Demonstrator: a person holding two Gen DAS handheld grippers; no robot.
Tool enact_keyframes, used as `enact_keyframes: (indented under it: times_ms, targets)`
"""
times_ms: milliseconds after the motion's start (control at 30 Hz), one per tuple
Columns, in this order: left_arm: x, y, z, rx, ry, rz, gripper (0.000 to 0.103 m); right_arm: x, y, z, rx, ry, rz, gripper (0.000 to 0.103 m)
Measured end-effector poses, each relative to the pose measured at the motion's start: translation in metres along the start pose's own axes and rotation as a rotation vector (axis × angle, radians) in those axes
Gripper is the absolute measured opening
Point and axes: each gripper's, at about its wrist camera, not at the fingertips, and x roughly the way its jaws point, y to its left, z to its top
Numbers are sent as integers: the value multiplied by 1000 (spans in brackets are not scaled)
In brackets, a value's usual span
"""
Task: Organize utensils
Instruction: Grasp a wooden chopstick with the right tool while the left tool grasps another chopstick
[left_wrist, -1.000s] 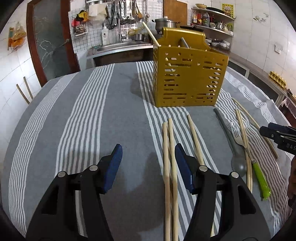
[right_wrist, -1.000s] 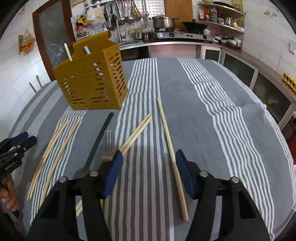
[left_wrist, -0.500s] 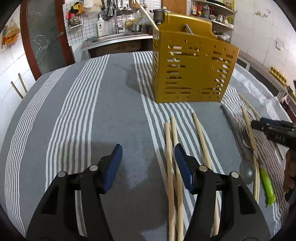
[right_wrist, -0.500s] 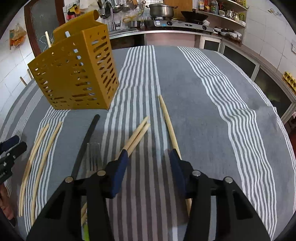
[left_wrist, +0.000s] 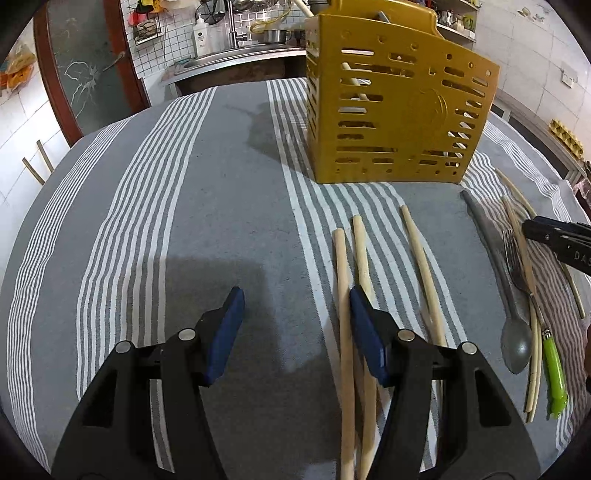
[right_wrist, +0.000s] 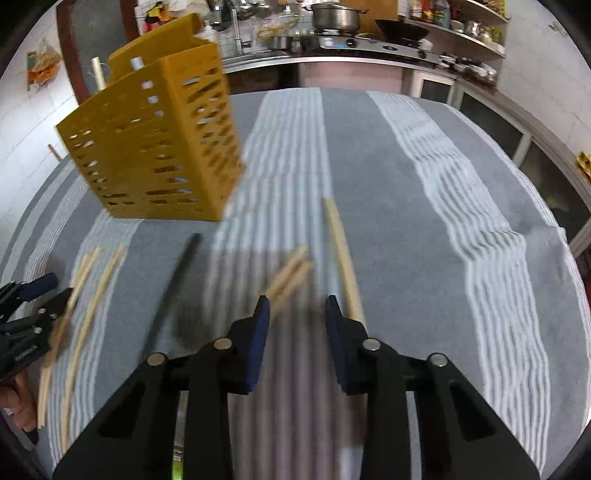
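A yellow slotted utensil basket (left_wrist: 395, 114) stands on the striped cloth and holds a chopstick and a grey utensil; it also shows in the right wrist view (right_wrist: 155, 151). Two wooden chopsticks (left_wrist: 343, 295) lie under my left gripper's right finger, a third (left_wrist: 421, 266) beside them. A grey spoon (left_wrist: 498, 280), a fork with a green handle (left_wrist: 532, 306) and more chopsticks lie to the right. My left gripper (left_wrist: 295, 306) is open and empty. My right gripper (right_wrist: 297, 314) is open, low over a chopstick pair (right_wrist: 291, 273), with a single chopstick (right_wrist: 343, 258) under its right finger.
The grey cloth with white stripes (left_wrist: 184, 206) covers the whole table. A kitchen counter with a sink (left_wrist: 236, 55) and a stove (right_wrist: 369, 40) lies behind it. The other gripper shows at each view's edge (left_wrist: 561, 243) (right_wrist: 26, 321).
Both grippers have moved forward and lower towards the table and the basket. The right gripper's jaws have narrowed somewhat and its view is blurred by motion.
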Motion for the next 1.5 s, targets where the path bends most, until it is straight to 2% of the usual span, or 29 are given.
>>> enact_keyframes:
  times_ms: [267, 500, 633, 833, 1000, 1100, 1500]
  targets:
    - [3, -1, 4, 1, 6, 7, 58, 6, -10, 9, -4, 9, 31, 16]
    - [-4, -3, 10, 2, -7, -16, 57, -13, -12, 29, -42, -39, 41, 19]
    - [-7, -8, 14, 17, -14, -23, 57, 1, -14, 34, -60, -4, 21, 19]
    - [4, -13, 14, 35, 20, -11, 57, 16, -20, 38, -70, 23, 7, 19]
    - [-3, -6, 20, 8, 5, -59, 57, 14, -22, 40, -67, 20, 20, 19]
    - [-4, -1, 25, 10, -13, -31, 57, 15, -23, 38, -67, 22, 20, 19]
    - [20, -6, 28, 43, 38, 12, 54, 20, -16, 37, -105, 41, 3, 20]
